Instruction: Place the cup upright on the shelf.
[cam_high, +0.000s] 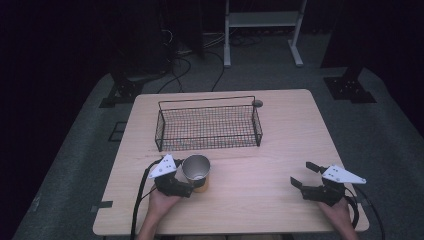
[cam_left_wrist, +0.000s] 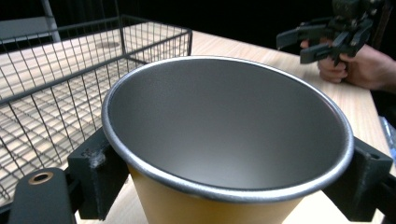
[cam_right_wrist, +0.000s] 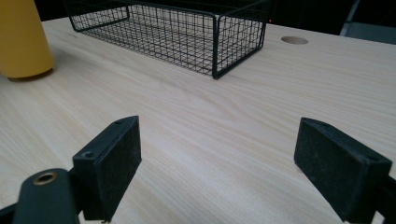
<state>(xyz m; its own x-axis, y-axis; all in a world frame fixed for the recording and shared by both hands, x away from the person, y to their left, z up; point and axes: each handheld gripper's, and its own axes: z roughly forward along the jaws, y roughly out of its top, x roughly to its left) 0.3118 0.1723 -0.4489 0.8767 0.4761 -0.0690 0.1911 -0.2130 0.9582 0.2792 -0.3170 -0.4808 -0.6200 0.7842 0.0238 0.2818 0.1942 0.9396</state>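
Observation:
A yellow cup (cam_high: 196, 172) with a grey metal inside and rim stands upright on the wooden table (cam_high: 280, 160), in front of the basket. My left gripper (cam_high: 192, 185) holds it from the near side. In the left gripper view the two black jaws press the cup (cam_left_wrist: 224, 130) on both sides just under its rim, and the gripper (cam_left_wrist: 229, 182) is shut on it. My right gripper (cam_high: 301, 173) rests open near the table's front right, nothing between its jaws (cam_right_wrist: 231, 163). The cup (cam_right_wrist: 21, 37) appears at that view's far left.
A black wire basket (cam_high: 210, 140) stands empty at the table's middle back, just beyond the cup. A round hole (cam_high: 257, 103) lies in the tabletop by the basket's back right corner. Bare wood spreads between the two grippers. Dark floor, cables and a white frame lie beyond.

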